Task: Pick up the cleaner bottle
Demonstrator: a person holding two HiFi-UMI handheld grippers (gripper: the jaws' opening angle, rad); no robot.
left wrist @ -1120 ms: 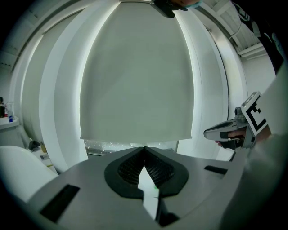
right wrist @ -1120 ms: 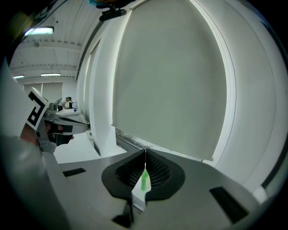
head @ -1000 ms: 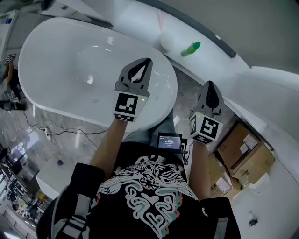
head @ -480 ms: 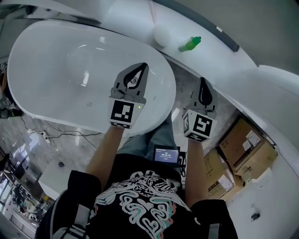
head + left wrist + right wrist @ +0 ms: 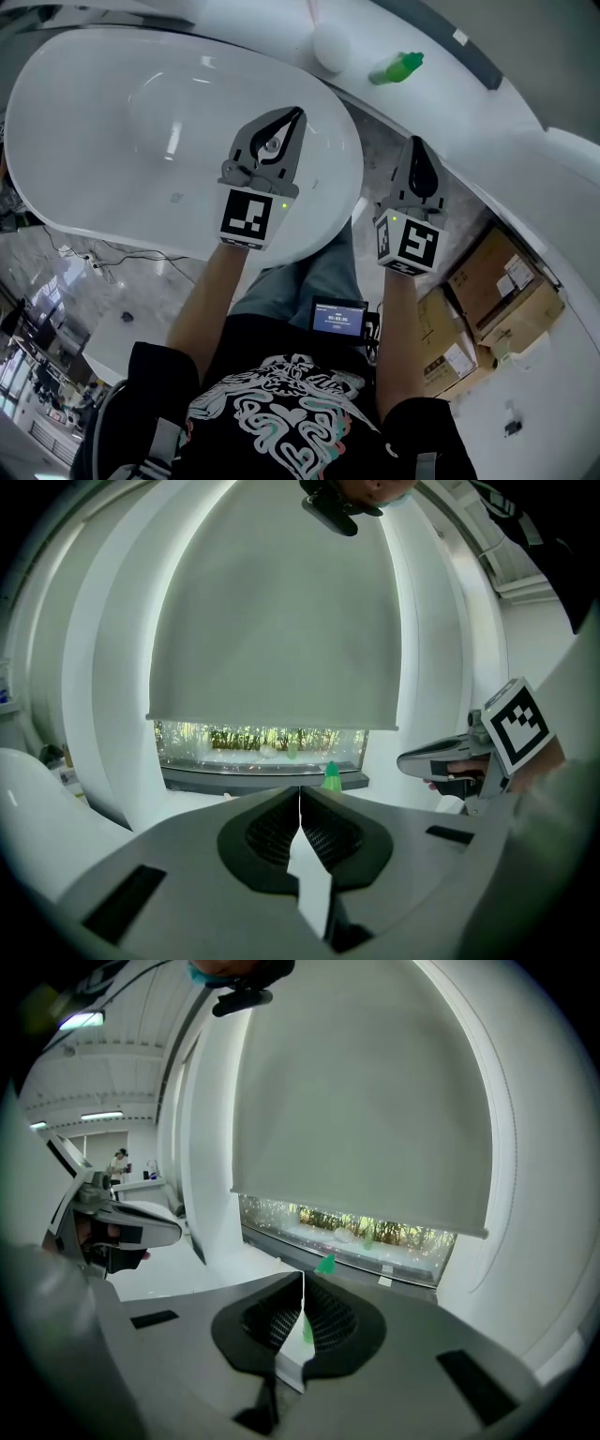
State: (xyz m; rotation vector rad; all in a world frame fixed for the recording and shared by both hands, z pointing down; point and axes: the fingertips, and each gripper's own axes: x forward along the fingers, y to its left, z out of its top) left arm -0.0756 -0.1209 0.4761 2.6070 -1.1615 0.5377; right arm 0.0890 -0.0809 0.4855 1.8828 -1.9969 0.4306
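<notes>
On glossy white ledge [image 5: 441, 112]: green tapered cleaner bottle [image 5: 397, 67]. Left gripper [image 5: 296, 114], right gripper [image 5: 416, 142]: ribbed fingers pressed together, empty.

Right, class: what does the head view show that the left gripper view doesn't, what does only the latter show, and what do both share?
Only the head view: the boxes, the person's shirt and a small screen. Only the left gripper view: the blind and the window under it. Both: the bottle and the right gripper.
</notes>
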